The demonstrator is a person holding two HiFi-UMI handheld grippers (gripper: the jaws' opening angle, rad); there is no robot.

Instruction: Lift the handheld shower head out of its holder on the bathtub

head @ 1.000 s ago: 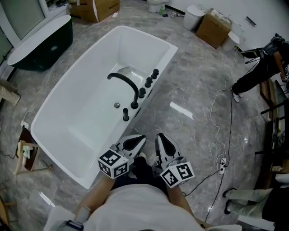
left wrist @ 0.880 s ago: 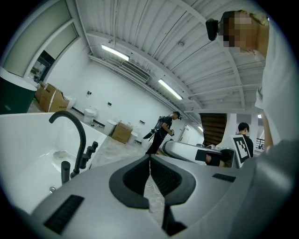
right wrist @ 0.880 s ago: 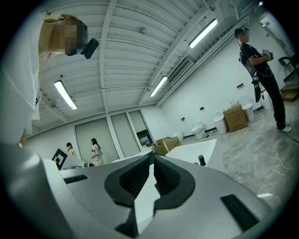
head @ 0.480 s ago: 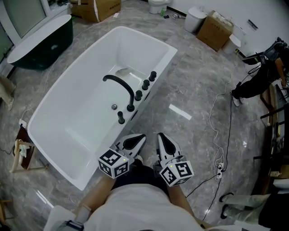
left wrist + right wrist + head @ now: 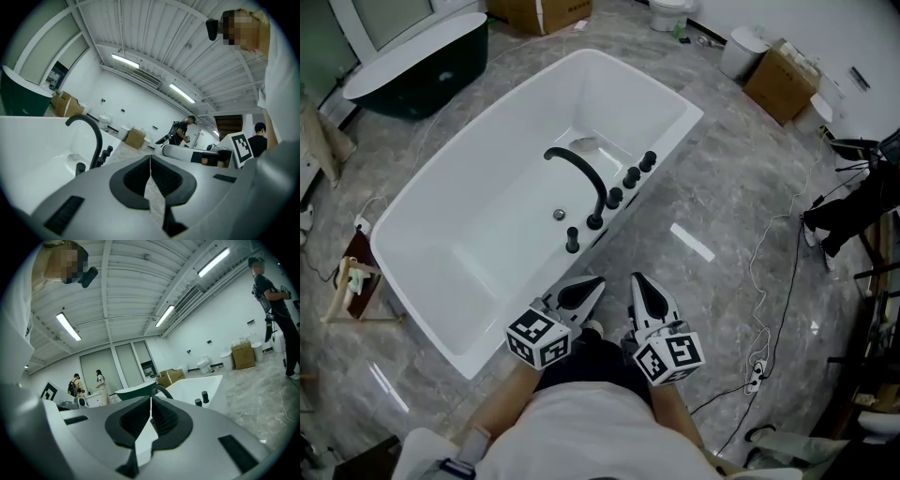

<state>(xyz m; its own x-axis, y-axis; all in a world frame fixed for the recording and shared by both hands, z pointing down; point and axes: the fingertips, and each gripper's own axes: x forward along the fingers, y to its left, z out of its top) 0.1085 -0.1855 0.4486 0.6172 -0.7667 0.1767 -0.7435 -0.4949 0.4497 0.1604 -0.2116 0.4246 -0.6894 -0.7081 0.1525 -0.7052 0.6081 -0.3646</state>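
Observation:
A white bathtub (image 5: 487, 187) lies on the marble floor ahead of me. On its right rim stand a black arched spout (image 5: 581, 173), several black knobs (image 5: 633, 176) and, nearest me, a short black upright handheld shower head (image 5: 572, 240) in its holder. In the left gripper view the spout (image 5: 91, 131) and the shower head (image 5: 80, 168) show at left. My left gripper (image 5: 586, 286) and right gripper (image 5: 639, 284) hover side by side close to my body, short of the tub's rim. Both are shut and hold nothing (image 5: 150, 157) (image 5: 151, 399).
A dark green tub (image 5: 422, 66) stands at the far left. At the back are cardboard boxes (image 5: 783, 80), a white bin (image 5: 739, 52) and a toilet (image 5: 666, 11). Cables (image 5: 759, 272) trail over the floor at right, near a person (image 5: 853, 211). A wooden stand (image 5: 352, 286) is left of the tub.
The head view has shifted: the tub and its fittings now sit further right and slightly lower in the picture. Both grippers stay shut, side by side near my body.

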